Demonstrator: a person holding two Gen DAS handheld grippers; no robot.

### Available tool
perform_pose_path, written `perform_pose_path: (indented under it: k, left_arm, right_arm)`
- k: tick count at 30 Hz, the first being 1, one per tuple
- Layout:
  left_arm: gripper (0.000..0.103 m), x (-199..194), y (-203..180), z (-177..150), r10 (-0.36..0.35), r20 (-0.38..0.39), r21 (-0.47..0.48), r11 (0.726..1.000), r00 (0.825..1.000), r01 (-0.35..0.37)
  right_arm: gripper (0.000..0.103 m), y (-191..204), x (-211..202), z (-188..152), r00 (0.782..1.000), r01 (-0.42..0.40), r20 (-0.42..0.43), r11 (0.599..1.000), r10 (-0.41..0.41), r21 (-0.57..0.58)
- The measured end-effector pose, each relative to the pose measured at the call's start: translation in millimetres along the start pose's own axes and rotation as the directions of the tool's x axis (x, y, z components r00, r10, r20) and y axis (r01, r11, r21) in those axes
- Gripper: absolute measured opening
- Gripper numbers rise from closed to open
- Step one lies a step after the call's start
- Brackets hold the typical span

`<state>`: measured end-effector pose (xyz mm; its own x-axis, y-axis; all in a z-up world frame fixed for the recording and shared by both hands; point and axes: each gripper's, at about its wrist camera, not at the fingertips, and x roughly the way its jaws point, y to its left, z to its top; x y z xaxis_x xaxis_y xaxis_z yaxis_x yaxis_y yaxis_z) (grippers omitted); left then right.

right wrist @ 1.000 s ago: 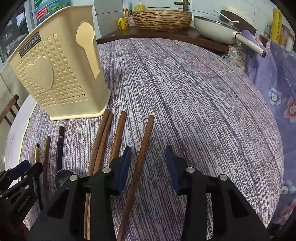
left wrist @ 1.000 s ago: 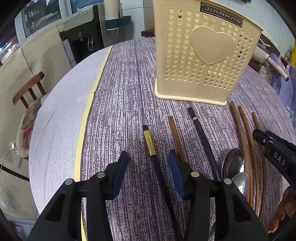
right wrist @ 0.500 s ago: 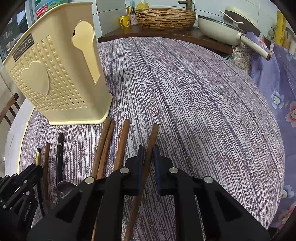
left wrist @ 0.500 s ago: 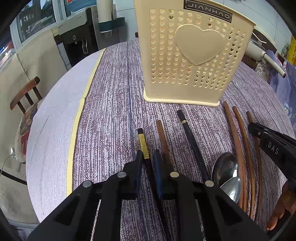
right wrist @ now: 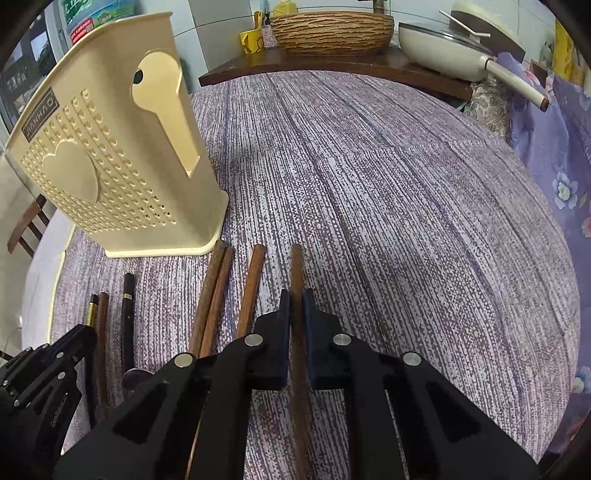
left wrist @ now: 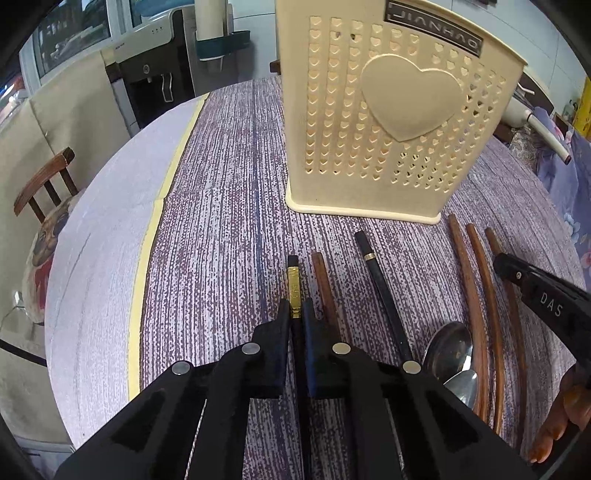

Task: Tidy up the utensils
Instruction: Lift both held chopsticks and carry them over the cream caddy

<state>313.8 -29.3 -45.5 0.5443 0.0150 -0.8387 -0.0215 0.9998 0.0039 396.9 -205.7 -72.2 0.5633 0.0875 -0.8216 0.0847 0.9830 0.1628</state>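
A cream perforated utensil holder (left wrist: 391, 125) (right wrist: 110, 173) stands upright on the purple tablecloth. In front of it lie several chopsticks in a row. My left gripper (left wrist: 295, 314) is shut on a black chopstick with a gold band (left wrist: 294, 284), the leftmost one. Beside it lie a brown chopstick (left wrist: 323, 284) and another black chopstick (left wrist: 380, 288), then two metal spoons (left wrist: 450, 350). My right gripper (right wrist: 296, 306) is shut on the rightmost brown chopstick (right wrist: 296, 269). Three more brown chopsticks (right wrist: 214, 291) lie to its left.
A wooden chair (left wrist: 44, 181) stands off the table's left edge. A wicker basket (right wrist: 332, 29), a yellow cup (right wrist: 251, 40) and a white pan (right wrist: 454, 51) sit on a wooden counter behind the table. Flowered purple cloth (right wrist: 554, 155) hangs at the right.
Both grippers went from open around a chopstick to shut on it. The left one pinched the gold-banded black chopstick, the right one the rightmost brown chopstick. Neither hand shifted much.
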Motion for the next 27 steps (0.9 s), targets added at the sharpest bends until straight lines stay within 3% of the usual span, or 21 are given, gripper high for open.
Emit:
perform_pose_path:
  k: [6, 16, 27]
  left_arm:
    - [0.008, -2.4, 7.9, 5.7, -0.061, -0.002, -0.021, 0.998, 0.998, 0.061]
    - [0.008, -49.1, 16.4, 19.9, -0.121, 0.130, -0.013, 0.992, 0.984, 0.123]
    - [0.008, -118.1, 24.2, 39.3, -0.183, 0.292, 0.032, 0.983, 0.939, 0.182]
  right_arm:
    - [0.008, -9.0, -13.8, 0.8, 0.996, -0.088, 0.022, 0.996, 0.088, 0.021]
    - [0.008, -8.1, -79.6, 7.6, 0.964, -0.214, 0.152, 0.975, 0.220, -0.051]
    - [0.008, -6.0, -172.6, 14.2, 0.912, -0.252, 0.275, 0.945, 0.304, -0.210]
